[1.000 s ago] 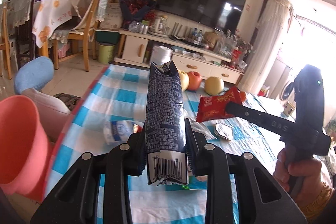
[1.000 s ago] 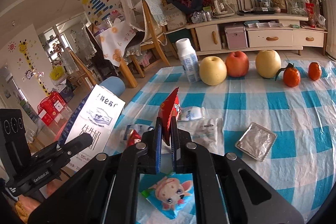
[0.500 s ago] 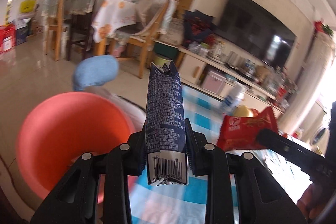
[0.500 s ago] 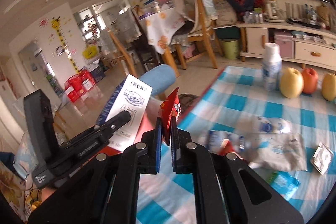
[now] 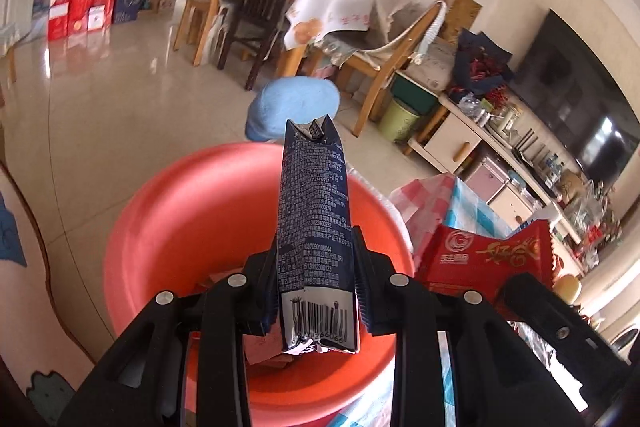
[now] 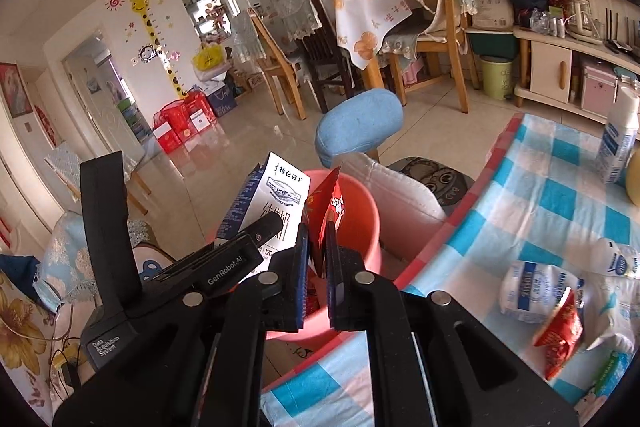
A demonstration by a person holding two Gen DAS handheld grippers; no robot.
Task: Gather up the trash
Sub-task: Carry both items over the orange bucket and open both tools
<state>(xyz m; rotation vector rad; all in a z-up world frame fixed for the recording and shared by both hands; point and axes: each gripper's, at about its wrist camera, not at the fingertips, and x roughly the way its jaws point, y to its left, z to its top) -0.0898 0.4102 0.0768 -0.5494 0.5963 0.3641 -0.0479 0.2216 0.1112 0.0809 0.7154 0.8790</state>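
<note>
Left wrist view looks down the left gripper (image 5: 316, 291), whose jaws are clamped on the lower part of a dark-blue milk carton (image 5: 314, 227); the carton's long axis runs straight out along the fingers, barcode end nearest the camera and folded top farthest. Directly beneath and beyond it sits the red plastic bin (image 5: 168, 227), its open mouth filling the middle of the frame, with a few scraps already lying at the bottom. At the right edge a red snack wrapper (image 5: 488, 259) shows, pinched in the other tool. From the right wrist view, the right gripper (image 6: 318, 259) is closed nearly flat on that thin red snack wrapper (image 6: 326, 207), which stands up on edge between the pads, and the carton (image 6: 276, 203) and left gripper (image 6: 256, 231) lie just to its left, both in front of the bin (image 6: 360, 211). The bin stands on the floor beside the edge of the checked tablecloth (image 6: 540, 195), where more wrappers and a small white bottle (image 6: 528, 287) remain. Judging by the overlap, the carton hangs over the bin's opening already, so the left hand looks nearer to a clean drop; the wrapper seems closer to the near rim, and may need carrying a little further in before release.
</note>
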